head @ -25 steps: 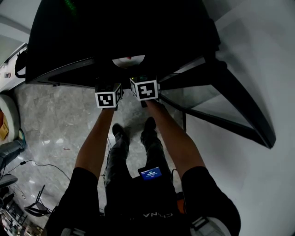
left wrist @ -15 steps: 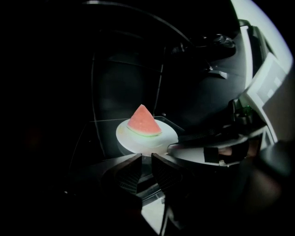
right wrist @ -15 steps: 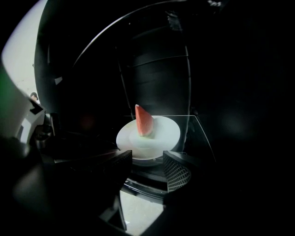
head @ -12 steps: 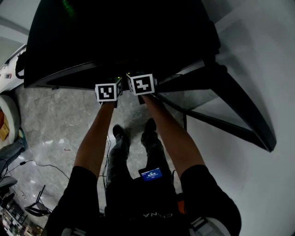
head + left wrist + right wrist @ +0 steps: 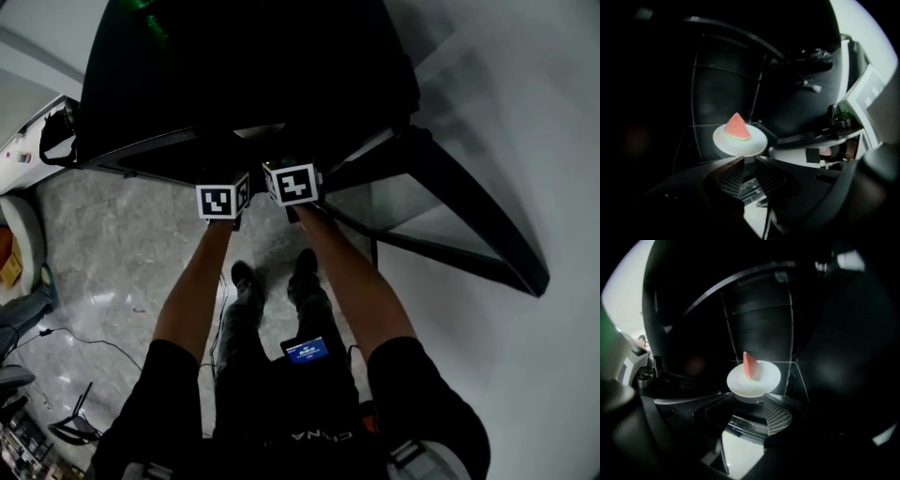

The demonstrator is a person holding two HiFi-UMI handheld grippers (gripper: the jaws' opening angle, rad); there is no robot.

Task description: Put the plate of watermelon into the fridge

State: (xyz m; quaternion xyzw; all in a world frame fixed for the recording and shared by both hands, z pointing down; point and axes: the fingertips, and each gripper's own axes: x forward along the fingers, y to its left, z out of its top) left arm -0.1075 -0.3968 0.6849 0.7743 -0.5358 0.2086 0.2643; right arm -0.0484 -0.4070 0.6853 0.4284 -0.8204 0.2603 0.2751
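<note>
A white plate (image 5: pixel 755 143) with a red watermelon wedge (image 5: pixel 736 127) rests on a glass shelf (image 5: pixel 691 146) inside the dark fridge (image 5: pixel 244 75). My left gripper (image 5: pixel 746 161) has its tips just below the plate's near rim, jaws a narrow gap apart with nothing between them. The right gripper (image 5: pixel 749 401) stands open just short of the same plate (image 5: pixel 766 377) and wedge (image 5: pixel 750 365). In the head view only the two marker cubes (image 5: pixel 222 201) (image 5: pixel 295 183) show at the fridge mouth; the plate is hidden in the dark.
The fridge door (image 5: pixel 441 225) hangs open to the right, beside a white wall (image 5: pixel 534 141). Below is a grey marble floor (image 5: pixel 112 244) with cables (image 5: pixel 66 342) and clutter at the left edge. The person's legs and feet (image 5: pixel 272 281) stand close to the fridge.
A second ago the plate's rim showed ahead of the cubes in the head view; now it is out of sight in the fridge. Both grippers pushed forward, then came back slightly.
</note>
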